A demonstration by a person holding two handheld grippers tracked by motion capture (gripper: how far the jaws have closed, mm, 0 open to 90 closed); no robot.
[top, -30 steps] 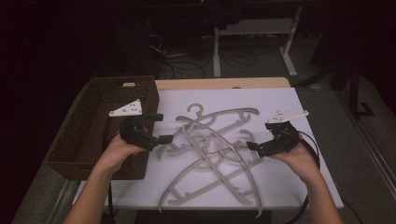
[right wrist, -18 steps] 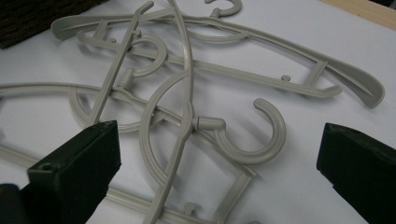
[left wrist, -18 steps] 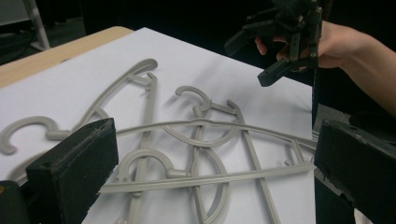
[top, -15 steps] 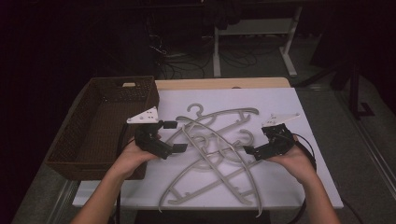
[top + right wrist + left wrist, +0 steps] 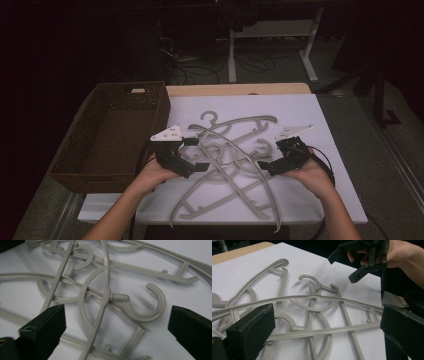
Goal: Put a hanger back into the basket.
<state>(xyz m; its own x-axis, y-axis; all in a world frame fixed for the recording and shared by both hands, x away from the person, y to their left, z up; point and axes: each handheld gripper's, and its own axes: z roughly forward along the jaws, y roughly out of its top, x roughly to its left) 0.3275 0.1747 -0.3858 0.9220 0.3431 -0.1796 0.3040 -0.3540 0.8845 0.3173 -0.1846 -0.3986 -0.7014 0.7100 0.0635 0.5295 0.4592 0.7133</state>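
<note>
Several grey plastic hangers (image 5: 231,159) lie tangled in a pile on the white board (image 5: 310,115). My left gripper (image 5: 198,154) hovers at the pile's left edge, open, with nothing between its jaws. At the pile's right edge my right gripper (image 5: 265,166) is also open and holds nothing. In the left gripper view the left gripper (image 5: 327,315) spans crossed hanger bars (image 5: 312,297), and the right gripper (image 5: 362,260) faces it from the far side. In the right gripper view the right gripper (image 5: 117,312) straddles a hanger neck and its hook (image 5: 156,306).
A dark brown wicker basket (image 5: 87,134) stands at the left, touching the board's left edge. The wooden table edge (image 5: 235,90) runs behind the board. Bare white board lies behind and to the right of the pile.
My left gripper has moved right from the basket's edge to the hanger pile. My right gripper has shifted slightly down and left toward the pile.
</note>
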